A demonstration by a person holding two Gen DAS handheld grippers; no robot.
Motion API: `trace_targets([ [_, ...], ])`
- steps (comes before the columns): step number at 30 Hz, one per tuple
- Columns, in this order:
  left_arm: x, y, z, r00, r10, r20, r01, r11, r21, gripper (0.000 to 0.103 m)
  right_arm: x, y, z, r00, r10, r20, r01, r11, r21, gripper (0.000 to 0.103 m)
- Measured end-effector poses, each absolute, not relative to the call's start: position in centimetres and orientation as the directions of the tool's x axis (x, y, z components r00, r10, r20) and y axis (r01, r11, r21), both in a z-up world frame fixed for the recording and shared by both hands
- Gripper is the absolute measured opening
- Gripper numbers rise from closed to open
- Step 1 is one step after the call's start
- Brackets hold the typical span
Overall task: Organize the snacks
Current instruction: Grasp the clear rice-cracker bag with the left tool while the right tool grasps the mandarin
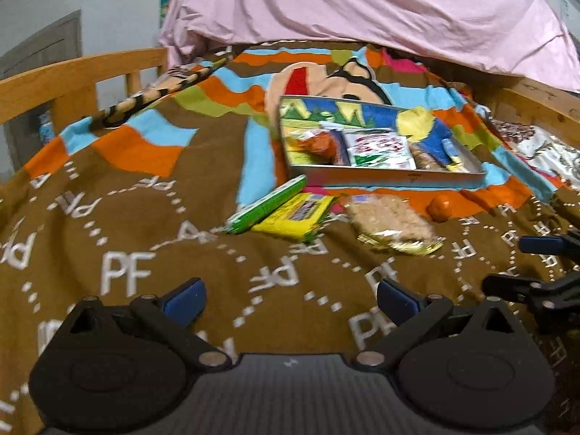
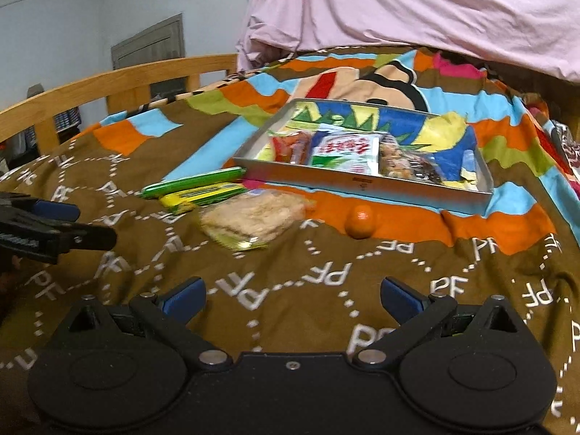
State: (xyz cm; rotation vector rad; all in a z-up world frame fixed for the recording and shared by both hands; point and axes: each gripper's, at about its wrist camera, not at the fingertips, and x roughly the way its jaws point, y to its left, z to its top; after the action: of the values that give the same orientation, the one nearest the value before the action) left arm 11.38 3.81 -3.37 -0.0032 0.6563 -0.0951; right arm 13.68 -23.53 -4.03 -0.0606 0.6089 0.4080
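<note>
A metal tray (image 1: 384, 177) (image 2: 359, 185) sits on the bed and holds several snack packets, among them a white and red one (image 1: 377, 148) (image 2: 344, 154). In front of it lie a green box (image 1: 270, 204) (image 2: 194, 183), a yellow packet (image 1: 293, 215) (image 2: 201, 197), a clear bag of pale crackers (image 1: 389, 223) (image 2: 253, 217) and a small orange (image 1: 440, 208) (image 2: 360, 223). My left gripper (image 1: 290, 299) is open and empty, well short of the snacks. My right gripper (image 2: 291, 299) is open and empty too. Each shows at the edge of the other's view.
A brown blanket with "PF" lettering (image 1: 127, 272) (image 2: 326, 275) covers the bed. A pink sheet (image 1: 362, 7) (image 2: 398, 7) hangs behind the tray. A wooden bed rail (image 1: 72, 76) (image 2: 108, 79) runs along the left.
</note>
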Motion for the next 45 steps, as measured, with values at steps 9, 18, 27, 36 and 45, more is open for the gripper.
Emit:
trace_targets([
  [9,16.2,0.0,-3.5,0.764,-0.188,-0.617,0.17,0.981,-0.089,0.103,16.9,-25.7,-4.0,0.789,0.297,-0.539,-0.342,0.94,0.017,0.102],
  [18,21.4,-3.5,-4.9,0.705,-0.224,-0.673,0.223,0.971,-0.09,0.103,20.8,-26.7,-4.3,0.815,0.252,-0.522,-0.332,0.941,-0.064,0.102],
  [27,25.0,-5.6,-6.1,0.644,-0.188,-0.742,0.263,0.965,-0.016,0.102,23.4,-27.0,-5.5,0.796,0.254,-0.549,-0.355,0.931,-0.084,0.1],
  [36,25.3,-5.5,-6.8,0.638,-0.199,-0.744,0.262,0.965,-0.033,0.102,25.4,-25.5,-6.7,0.739,0.314,-0.596,-0.453,0.887,-0.093,0.08],
  [45,25.0,-6.0,-6.6,0.633,-0.198,-0.748,0.284,0.959,-0.013,0.092,26.5,-24.3,-7.3,0.697,0.352,-0.625,-0.493,0.868,-0.061,0.048],
])
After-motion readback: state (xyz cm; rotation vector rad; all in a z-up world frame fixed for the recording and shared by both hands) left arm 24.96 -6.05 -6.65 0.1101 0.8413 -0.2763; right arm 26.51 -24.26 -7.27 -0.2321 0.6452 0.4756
